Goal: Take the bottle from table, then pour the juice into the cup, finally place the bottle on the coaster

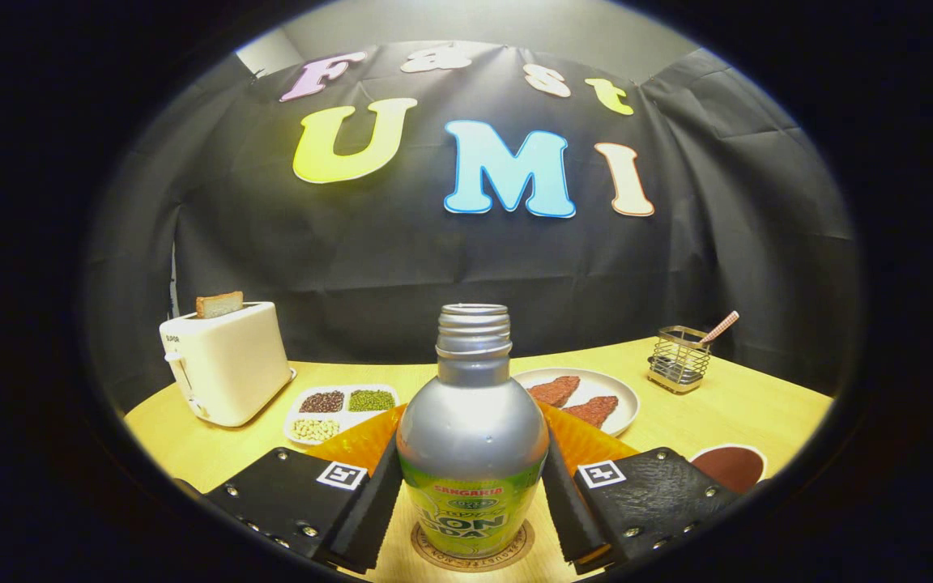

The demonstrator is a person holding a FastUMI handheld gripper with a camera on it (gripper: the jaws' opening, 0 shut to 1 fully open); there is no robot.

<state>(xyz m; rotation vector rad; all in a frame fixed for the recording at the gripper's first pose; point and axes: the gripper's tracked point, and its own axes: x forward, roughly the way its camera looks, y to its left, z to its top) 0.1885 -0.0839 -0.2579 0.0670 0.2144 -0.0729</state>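
Gripped in the hand-held gripper (472, 494), a silver bottle (471, 437) with a green label stands upright on a round cork coaster (515, 553), both fingers pressed against its sides and spread only as wide as the bottle's body. Its threaded neck is uncapped and rises straight between the two fingers. The coaster sits on a pale wooden worktop (750, 405) with a curved far edge, lit warmly from above. Directly behind the bottle an orange piece (361, 441) shows on both sides of it; what it is cannot be told. Beyond the bottle and to its left lies a white divided tray (340, 411) holding dark, green and pale beans in separate compartments, and farther left of that stands a cream toaster (223, 364) with a slice of bread (219, 304) sticking out of its slot. Behind the bottle to its right rests a white plate (624, 405) carrying two reddish-brown slices (576, 398). Farther right of the bottle, near the worktop's back edge, a small wire holder (679, 358) carries a pink-striped stick (720, 327) leaning outward. Close to the right finger, well right of the bottle, a round vessel with a white rim and brown inside (730, 467) is partly hidden, likely the cup. A black cloth wall (402, 267) hangs in folds behind the worktop, with a plain grey room wall (515, 24) visible above it.
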